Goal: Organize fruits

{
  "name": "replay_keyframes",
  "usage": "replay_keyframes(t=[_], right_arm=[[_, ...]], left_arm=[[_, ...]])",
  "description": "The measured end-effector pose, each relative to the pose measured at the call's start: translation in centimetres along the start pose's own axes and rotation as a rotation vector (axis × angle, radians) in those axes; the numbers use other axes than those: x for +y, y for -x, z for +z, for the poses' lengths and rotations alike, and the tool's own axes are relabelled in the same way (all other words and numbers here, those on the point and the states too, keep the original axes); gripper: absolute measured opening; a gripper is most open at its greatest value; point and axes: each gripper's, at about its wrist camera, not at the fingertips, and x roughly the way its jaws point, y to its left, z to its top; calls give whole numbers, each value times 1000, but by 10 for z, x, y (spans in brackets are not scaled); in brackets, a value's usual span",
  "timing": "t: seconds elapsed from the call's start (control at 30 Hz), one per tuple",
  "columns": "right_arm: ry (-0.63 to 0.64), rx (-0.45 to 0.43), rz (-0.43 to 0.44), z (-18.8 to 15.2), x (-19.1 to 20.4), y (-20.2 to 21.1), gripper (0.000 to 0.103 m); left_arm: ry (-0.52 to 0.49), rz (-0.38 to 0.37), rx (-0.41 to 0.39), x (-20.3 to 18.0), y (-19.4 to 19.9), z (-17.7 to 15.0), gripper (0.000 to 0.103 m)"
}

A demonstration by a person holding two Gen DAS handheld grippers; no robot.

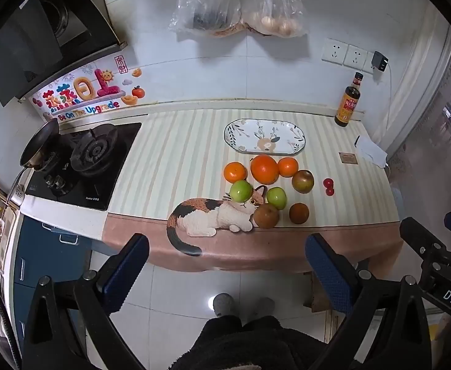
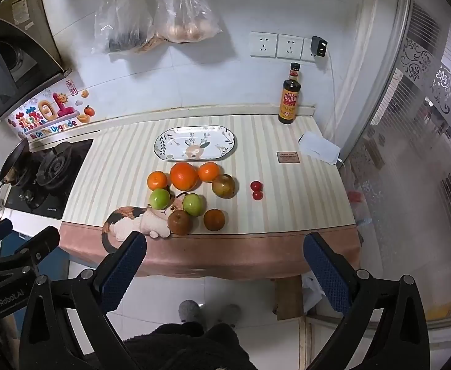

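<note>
Several fruits lie on the striped counter mat: a large orange, smaller oranges, two green apples, brown pears and two cherry tomatoes. An empty oval floral plate sits behind them. My left gripper and right gripper are both open and empty, held back from the counter's front edge above the floor.
A gas stove with a pan is at the left. A sauce bottle stands at the back right by the wall sockets. White paper lies at the right. Plastic bags hang on the wall.
</note>
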Motion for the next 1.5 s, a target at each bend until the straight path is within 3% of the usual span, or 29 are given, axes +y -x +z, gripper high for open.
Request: replay_keyframes(t=[1.5], right_arm=[[0, -3, -5, 6, 2, -3, 103]], left_arm=[[4, -9, -13, 1, 4, 12, 103]])
